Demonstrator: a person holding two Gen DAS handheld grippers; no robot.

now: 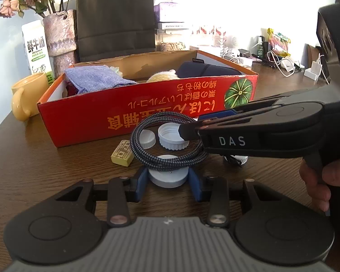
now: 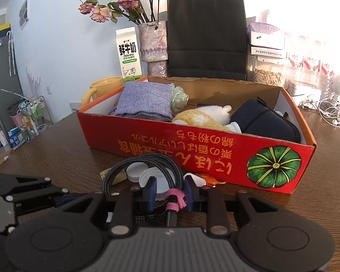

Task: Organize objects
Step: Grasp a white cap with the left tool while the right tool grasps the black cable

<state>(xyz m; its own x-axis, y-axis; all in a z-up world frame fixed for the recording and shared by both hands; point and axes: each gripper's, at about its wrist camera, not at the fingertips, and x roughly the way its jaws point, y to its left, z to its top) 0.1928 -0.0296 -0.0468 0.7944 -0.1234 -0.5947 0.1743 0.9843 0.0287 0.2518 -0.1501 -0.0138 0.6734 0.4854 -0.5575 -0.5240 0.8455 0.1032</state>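
Right now the biggest thing I see is the red cardboard box [image 1: 147,104], filling the middle of both views on the wooden table [image 1: 45,158]; it holds a purple woven cloth [image 2: 145,100], a cream plush toy [image 2: 201,115] and a dark navy pouch [image 2: 265,120].

My left gripper [image 1: 168,181], at lower centre of the left wrist view, has its blue fingers [image 1: 139,184] pressed against either side of a white round puck [image 1: 168,176] that sits on the table. The coiled braided cable [image 1: 163,140] drapes over the top of that puck.

My right gripper [image 2: 170,191], at lower centre of the right wrist view, is pinching the cable coil near its pink tie [image 2: 175,198]. In the left wrist view it reaches in from the right edge, its tips over the coil.

Inside and beside the coil lie a white ribbed bottle cap [image 1: 173,136] and a smaller white cap [image 1: 147,138]. A yellow engraved block [image 1: 122,156] sits just left of the coil. All of these lie in the narrow strip of table between the grippers and the box's front wall.

Open tabletop shows at lower left of the left wrist view and to the left of the box in the right wrist view.
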